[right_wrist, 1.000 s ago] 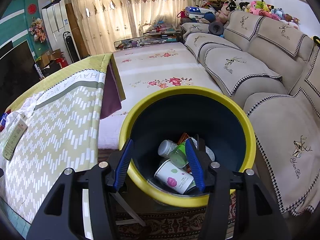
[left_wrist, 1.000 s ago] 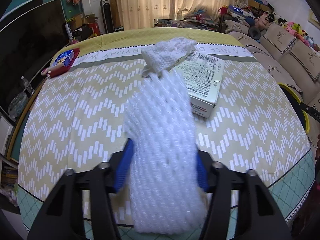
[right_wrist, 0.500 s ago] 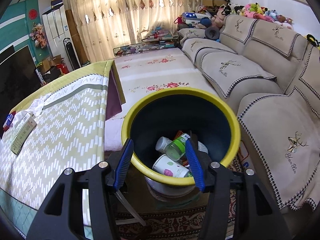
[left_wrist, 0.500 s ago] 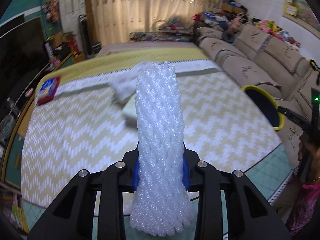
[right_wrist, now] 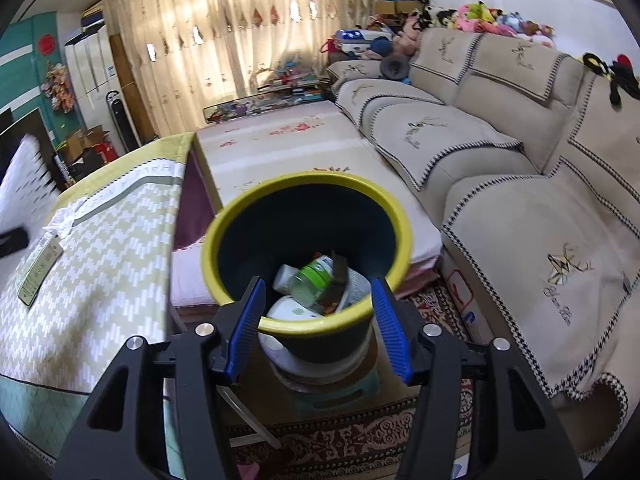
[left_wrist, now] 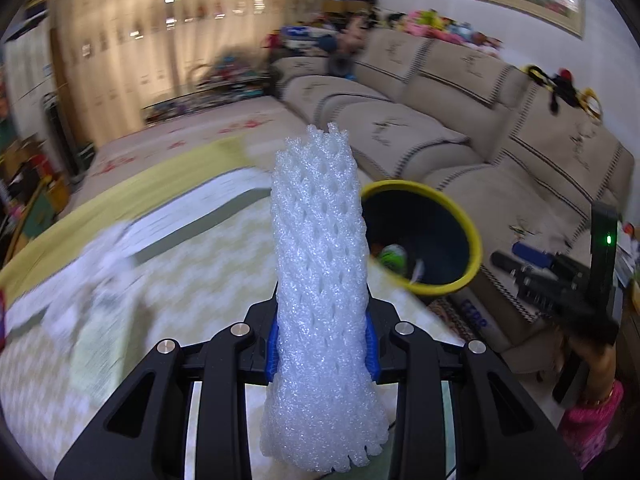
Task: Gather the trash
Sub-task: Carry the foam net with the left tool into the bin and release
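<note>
Left claw point(left_wrist: 322, 350) is squeezing a white foam net sleeve point(left_wrist: 320, 264), bin point(left_wrist: 474, 236) at its 2 o'clock. Right claw point(right_wrist: 318, 316) sits half-open, nothing gripped, over the bin.

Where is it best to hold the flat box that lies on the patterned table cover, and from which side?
Grip the flat box across its narrow width, coming from above. It lies flat on the table cover, so only its long side edges offer the hand-held gripper a pinch.

Foam net point(left_wrist: 320, 280) stands upright in left gripper point(left_wrist: 322, 350); bin point(right_wrist: 308, 252) at its two o'clock, bottles point(right_wrist: 310, 284) inside, sofa point(right_wrist: 520, 184) at bin's three o'clock, table point(right_wrist: 92, 248) at nine.
</note>
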A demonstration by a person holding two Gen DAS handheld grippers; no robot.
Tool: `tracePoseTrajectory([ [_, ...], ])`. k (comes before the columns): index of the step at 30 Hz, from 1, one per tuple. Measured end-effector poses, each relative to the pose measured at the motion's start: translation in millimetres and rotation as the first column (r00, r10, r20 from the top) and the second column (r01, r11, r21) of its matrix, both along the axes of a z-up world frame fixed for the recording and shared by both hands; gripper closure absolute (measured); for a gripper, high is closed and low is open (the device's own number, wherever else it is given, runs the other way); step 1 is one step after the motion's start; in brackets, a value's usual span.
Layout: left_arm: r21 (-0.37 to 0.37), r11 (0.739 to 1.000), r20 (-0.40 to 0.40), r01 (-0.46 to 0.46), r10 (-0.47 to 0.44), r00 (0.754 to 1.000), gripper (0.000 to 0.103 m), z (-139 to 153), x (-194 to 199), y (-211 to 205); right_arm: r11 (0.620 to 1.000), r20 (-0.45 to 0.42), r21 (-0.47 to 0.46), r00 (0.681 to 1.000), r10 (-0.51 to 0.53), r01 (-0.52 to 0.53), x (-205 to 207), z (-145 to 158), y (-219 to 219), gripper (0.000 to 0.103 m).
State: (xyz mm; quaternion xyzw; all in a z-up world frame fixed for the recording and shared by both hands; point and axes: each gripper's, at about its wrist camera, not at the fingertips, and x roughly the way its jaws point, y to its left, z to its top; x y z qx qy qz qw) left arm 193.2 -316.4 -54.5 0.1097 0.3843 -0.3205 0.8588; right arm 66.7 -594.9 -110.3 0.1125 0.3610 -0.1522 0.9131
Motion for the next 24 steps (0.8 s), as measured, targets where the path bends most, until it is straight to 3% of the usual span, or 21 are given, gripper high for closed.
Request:
tracePoseTrajectory([
  [8, 0.031, 0.990, -0.021, 0.141, -0.140, 0.990, 0.071, -13.4, 22.9, -112.7, 0.998, -0.023, 0.039, 0.998, -0.050, 0.051, -14.9, -13.2, -25.7, 0.050],
  [14, 0.055, 0.982, -0.083, 0.183, -0.178, 0.981, 0.070, -38.1, 51.3, -181.4, 0.996, -0.036, 0.058, 0.997, -0.071, 0.073, -19.7, -19.8, -37.5, 0.050],
  [17, 0.085, 0.978, -0.099, 0.188, -0.180, 0.979, 0.065, -53.2, 62.2, -206.5, 0.995, -0.041, 0.063, 0.996, -0.080, 0.083, -20.9, -22.0, -40.1, 0.050],
  [19, 0.100, 0.977, -0.102, 0.190, -0.180, 0.978, 0.061, -61.8, 68.7, -217.1, 0.994, -0.043, 0.066, 0.996, -0.084, 0.087, -21.8, -23.1, -42.5, 0.049],
  [21, 0.111, 0.978, -0.107, 0.178, -0.166, 0.980, 0.041, -69.0, 77.8, -225.0, 0.994, -0.046, 0.069, 0.995, -0.087, 0.090, -22.1, -24.4, -44.0, 0.049],
  [24, 0.104, 0.979, -0.104, 0.177, -0.166, 0.981, 0.022, -75.0, 86.3, -231.4, 0.993, -0.051, 0.071, 0.995, -0.087, 0.091, -21.0, -24.3, -43.5, 0.048],
])
